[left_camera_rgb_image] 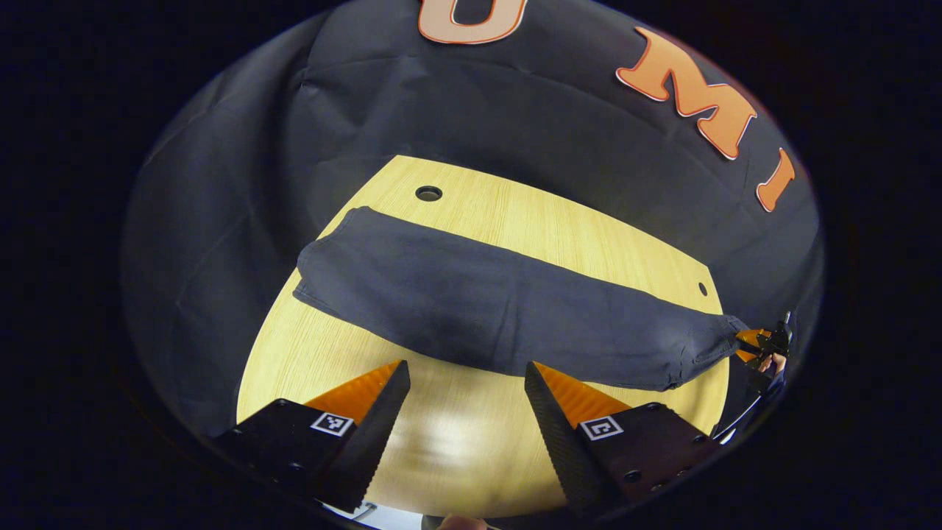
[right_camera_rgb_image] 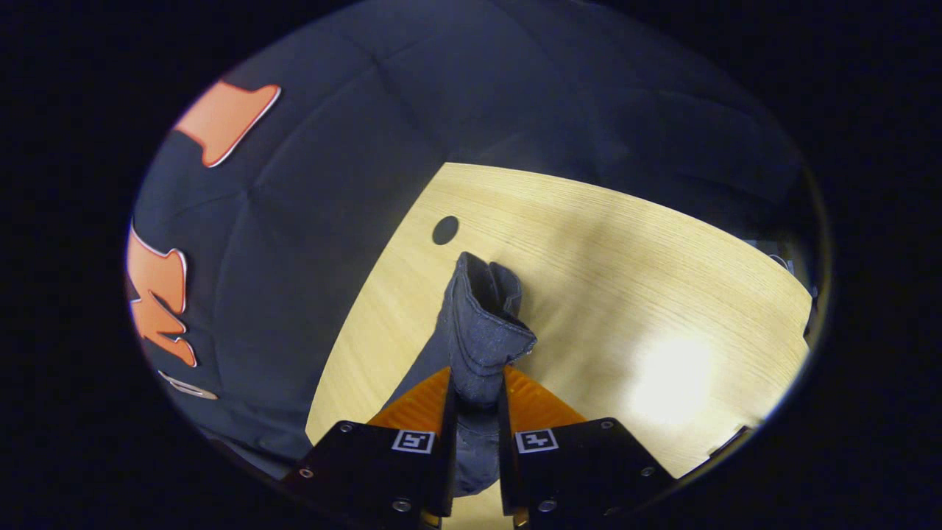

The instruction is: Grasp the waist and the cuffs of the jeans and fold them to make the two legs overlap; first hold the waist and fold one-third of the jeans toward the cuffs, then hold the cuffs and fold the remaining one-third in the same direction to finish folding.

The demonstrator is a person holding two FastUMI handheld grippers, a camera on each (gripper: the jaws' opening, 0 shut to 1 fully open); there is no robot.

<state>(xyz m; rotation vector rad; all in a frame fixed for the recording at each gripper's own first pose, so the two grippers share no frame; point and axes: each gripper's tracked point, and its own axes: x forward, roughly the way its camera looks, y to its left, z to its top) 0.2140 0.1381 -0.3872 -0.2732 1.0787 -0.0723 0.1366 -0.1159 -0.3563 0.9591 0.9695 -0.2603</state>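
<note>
Left gripper view: the left gripper (left_camera_rgb_image: pixel 467 401) hangs wide open above the table (left_camera_rgb_image: pixel 471 449), gripping nothing, with the jeans (left_camera_rgb_image: pixel 500 309) just beyond its fingertips. They lie as one long dark band across the tabletop, the legs apparently already overlapped. At the band's far right end sits the right gripper (left_camera_rgb_image: pixel 758 344), probably holding that end taut so the cloth lies flat.

Right gripper view: its jaws are clamped on a bunched end of the jeans (right_camera_rgb_image: pixel 482 331), both fingers pressing the denim; waist or cuffs, cannot tell. No containers here.
</note>
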